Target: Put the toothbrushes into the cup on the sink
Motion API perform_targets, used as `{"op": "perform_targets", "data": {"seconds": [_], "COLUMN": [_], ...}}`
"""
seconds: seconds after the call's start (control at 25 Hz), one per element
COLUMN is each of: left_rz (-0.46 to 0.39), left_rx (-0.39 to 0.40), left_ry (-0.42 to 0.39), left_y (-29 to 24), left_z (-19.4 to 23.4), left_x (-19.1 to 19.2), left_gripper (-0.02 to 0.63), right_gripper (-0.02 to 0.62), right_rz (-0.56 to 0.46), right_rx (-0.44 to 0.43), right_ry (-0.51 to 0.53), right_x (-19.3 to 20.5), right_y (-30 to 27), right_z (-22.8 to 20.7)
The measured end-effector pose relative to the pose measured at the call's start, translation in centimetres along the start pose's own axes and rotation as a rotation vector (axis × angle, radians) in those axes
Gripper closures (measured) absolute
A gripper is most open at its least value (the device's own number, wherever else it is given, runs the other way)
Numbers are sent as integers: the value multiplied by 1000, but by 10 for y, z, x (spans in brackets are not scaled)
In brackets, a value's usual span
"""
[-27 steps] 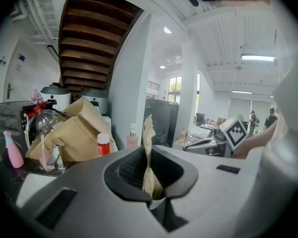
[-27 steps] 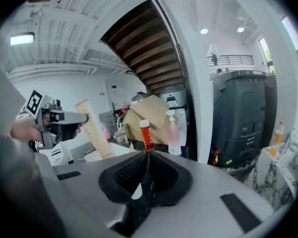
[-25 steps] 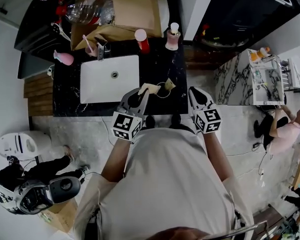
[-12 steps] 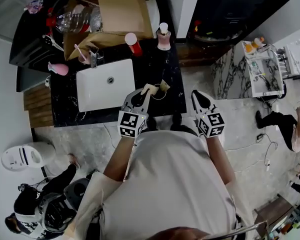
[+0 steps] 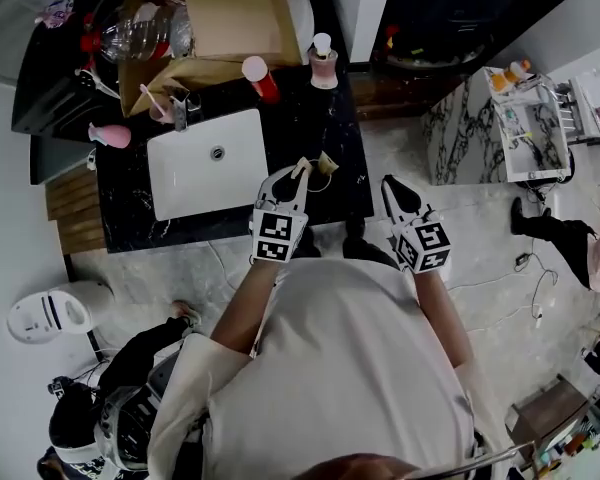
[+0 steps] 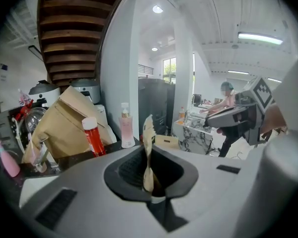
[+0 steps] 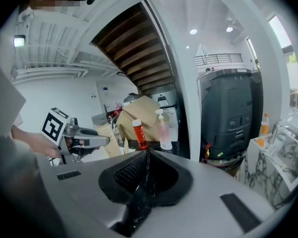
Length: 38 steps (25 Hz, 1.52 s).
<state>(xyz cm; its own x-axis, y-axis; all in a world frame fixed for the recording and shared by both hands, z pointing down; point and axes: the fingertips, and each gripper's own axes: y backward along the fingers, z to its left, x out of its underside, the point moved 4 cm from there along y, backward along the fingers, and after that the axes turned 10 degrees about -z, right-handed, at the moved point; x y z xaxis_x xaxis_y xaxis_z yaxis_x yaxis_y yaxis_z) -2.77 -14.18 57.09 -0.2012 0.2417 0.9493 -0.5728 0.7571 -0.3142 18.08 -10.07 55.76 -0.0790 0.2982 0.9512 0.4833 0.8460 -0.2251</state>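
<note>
Both jaws are clamped on thin things: your left gripper on a beige packet, your right gripper on clear film; either may slip.

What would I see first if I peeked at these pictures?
The big white sink set in the black counter jumps out, with a bright red tube and a pink bottle standing at the back of the counter. Near the front edge, the left tongs are shut on a tan paper packet. The right tongs pinch what looks like crinkly clear plastic.
</note>
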Motion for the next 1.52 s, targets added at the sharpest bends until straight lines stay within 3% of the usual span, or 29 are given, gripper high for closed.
{"op": "perform_targets", "data": {"seconds": [0.68,0.76,0.88,1.04,1.52], "left_rz": [44,47,55,56,10], "left_rx": [-17,-22,-18,-12,2], "left_ry": [-12,-7,8,16,19], "left_y": [-19,-19,-20,-20,-8], "left_z": [0,2,3,2,1], "left_x": [40,44,48,49,29], "left_gripper": [574,563,479,436,430], "right_gripper": [552,552,552,552,552], "right_rz": [40,41,43,49,20], "right_rx": [-46,-47,-48,-51,-72], "right_ry": [30,30,33,35,49], "right_x": [9,9,10,10,-1], "right_y": [-6,-7,-7,-6,-14], "right_z": [9,10,11,12,19]}}
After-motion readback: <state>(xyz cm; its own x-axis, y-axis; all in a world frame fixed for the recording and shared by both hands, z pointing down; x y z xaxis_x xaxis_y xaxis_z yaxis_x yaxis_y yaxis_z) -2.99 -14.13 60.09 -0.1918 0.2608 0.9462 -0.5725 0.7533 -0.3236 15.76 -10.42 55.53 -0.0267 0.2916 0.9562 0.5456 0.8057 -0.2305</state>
